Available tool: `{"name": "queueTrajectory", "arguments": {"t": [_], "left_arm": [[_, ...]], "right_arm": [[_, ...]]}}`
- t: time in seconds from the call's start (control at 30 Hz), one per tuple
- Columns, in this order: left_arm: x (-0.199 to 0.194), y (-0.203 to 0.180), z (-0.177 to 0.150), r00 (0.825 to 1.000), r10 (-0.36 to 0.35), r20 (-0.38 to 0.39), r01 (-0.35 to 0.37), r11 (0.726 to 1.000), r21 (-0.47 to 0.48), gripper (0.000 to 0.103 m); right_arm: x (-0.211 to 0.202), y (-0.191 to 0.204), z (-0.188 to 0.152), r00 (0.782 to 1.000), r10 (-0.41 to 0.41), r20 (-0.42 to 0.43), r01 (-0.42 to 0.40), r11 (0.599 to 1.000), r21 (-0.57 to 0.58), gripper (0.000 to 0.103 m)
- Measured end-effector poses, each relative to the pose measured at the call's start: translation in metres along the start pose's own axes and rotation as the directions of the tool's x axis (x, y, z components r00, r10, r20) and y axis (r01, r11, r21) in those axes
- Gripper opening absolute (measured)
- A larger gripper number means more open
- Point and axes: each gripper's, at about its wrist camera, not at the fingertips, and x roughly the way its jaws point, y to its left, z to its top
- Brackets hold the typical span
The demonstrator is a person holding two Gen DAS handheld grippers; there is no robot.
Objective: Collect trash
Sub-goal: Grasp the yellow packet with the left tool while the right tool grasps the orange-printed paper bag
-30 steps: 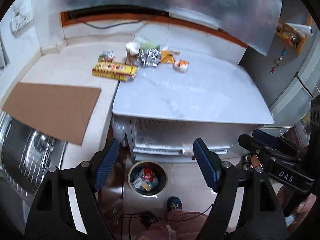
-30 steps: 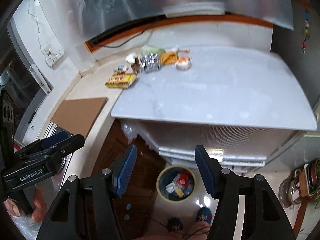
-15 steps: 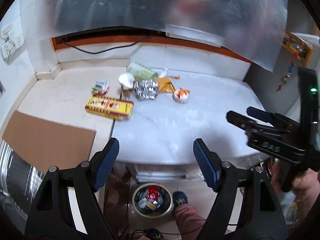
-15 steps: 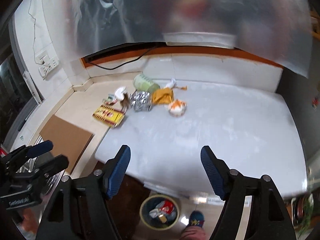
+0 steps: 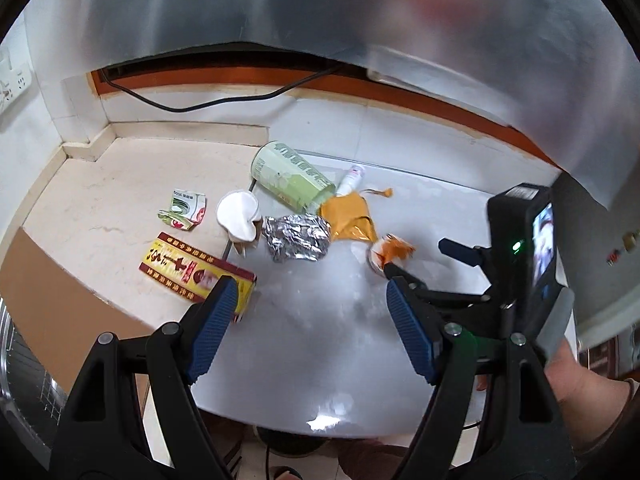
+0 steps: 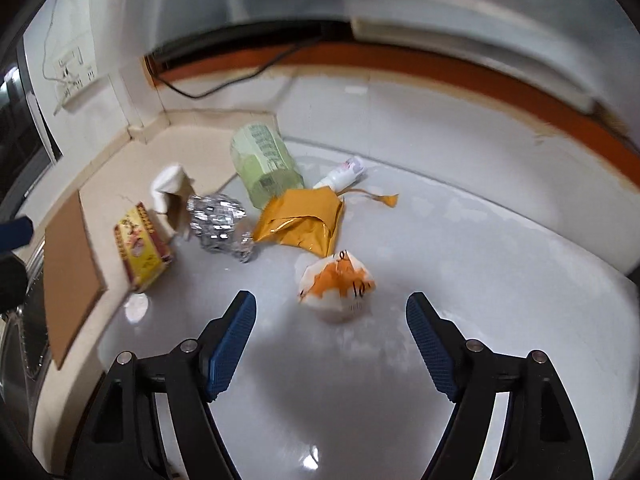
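Trash lies in a cluster on the white table [image 5: 320, 352]: a crumpled orange-and-white cup [image 6: 336, 284], a foil ball [image 6: 222, 218], a yellow bag [image 6: 304, 220], a green carton [image 6: 266, 164] on its side, a small white bottle [image 6: 344, 172], a white paper cup [image 5: 238, 216] and a red-and-yellow box [image 5: 192, 270]. My right gripper [image 6: 331, 300] hovers just short of the orange cup [image 5: 390, 252]. Its jaws are opening and touch nothing. My left gripper [image 5: 310, 286] is open and empty, near the box and short of the foil ball [image 5: 298, 236].
A brown cardboard sheet [image 5: 60, 300] lies on the beige counter at the left, beside a metal sink [image 5: 16, 360]. A small crushed green-and-red carton [image 5: 184, 214] sits on that counter. A black cable [image 5: 200, 104] runs along the back wall. Frosted plastic sheeting hangs overhead.
Both grippers have moved forward from the table's front edge to over the table, close to the trash pile. The floor bin has dropped out of view. The right jaws have widened.
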Motion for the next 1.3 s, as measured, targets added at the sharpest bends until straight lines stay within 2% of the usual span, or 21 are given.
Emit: {"name": "queueTrajectory", "arguments": {"t": [0.17,0.23,0.27,0.3,0.4,0.5,0.7,0.83,1.13,1.23,1.3], "left_arm": [[0.03,0.002,0.009,0.999,0.014,-0.04,-0.016,0.999,-0.033,0.074],[0.04,0.002,0.01,0.999,0.011,-0.053,-0.014,0.999,-0.05,0.074],[0.045,0.001,0.011,0.998,0.004,-0.06,-0.007,0.998,-0.059,0.074],[0.05,-0.001,0.012,0.998,-0.004,-0.068,-0.001,0.998,-0.069,0.074],[0.06,-0.01,0.013,0.996,-0.024,-0.082,0.018,0.997,-0.071,0.074],[0.069,-0.025,0.02,0.996,-0.025,-0.088,0.023,0.999,-0.032,0.074],[0.098,-0.049,0.046,0.988,-0.041,-0.148,0.044,0.999,0.014,0.074],[0.128,-0.059,0.061,0.981,-0.019,-0.191,0.021,1.0,0.01,0.074],[0.194,-0.068,0.074,0.949,0.019,-0.315,-0.015,1.0,0.015,0.074],[0.208,-0.066,0.075,0.941,0.047,-0.336,-0.045,0.999,0.015,0.071],[0.216,-0.067,0.074,0.935,0.042,-0.353,-0.04,0.999,0.013,0.068]], "right_arm": [[0.043,-0.003,0.005,0.998,0.011,-0.057,-0.014,0.998,-0.056,0.078],[0.055,-0.004,0.006,0.998,0.019,-0.066,-0.024,0.997,-0.073,0.069],[0.061,-0.006,0.006,0.997,0.031,-0.071,-0.037,0.996,-0.083,0.06],[0.064,-0.007,0.006,0.996,0.04,-0.074,-0.046,0.995,-0.089,0.057],[0.069,-0.011,0.007,0.996,0.062,-0.07,-0.07,0.992,-0.11,0.057],[0.069,-0.018,0.008,0.995,0.068,-0.073,-0.076,0.991,-0.111,0.057],[0.058,-0.057,0.026,0.997,0.074,-0.032,-0.075,0.997,-0.029,0.057],[0.057,-0.081,0.038,0.998,0.061,-0.005,-0.061,0.998,0.011,0.057],[0.062,-0.105,0.05,0.998,0.062,0.009,-0.062,0.997,0.053,0.057],[0.066,-0.108,0.048,0.998,0.067,-0.002,-0.066,0.996,0.055,0.057],[0.069,-0.109,0.047,0.998,0.07,-0.005,-0.069,0.996,0.051,0.057]]}}
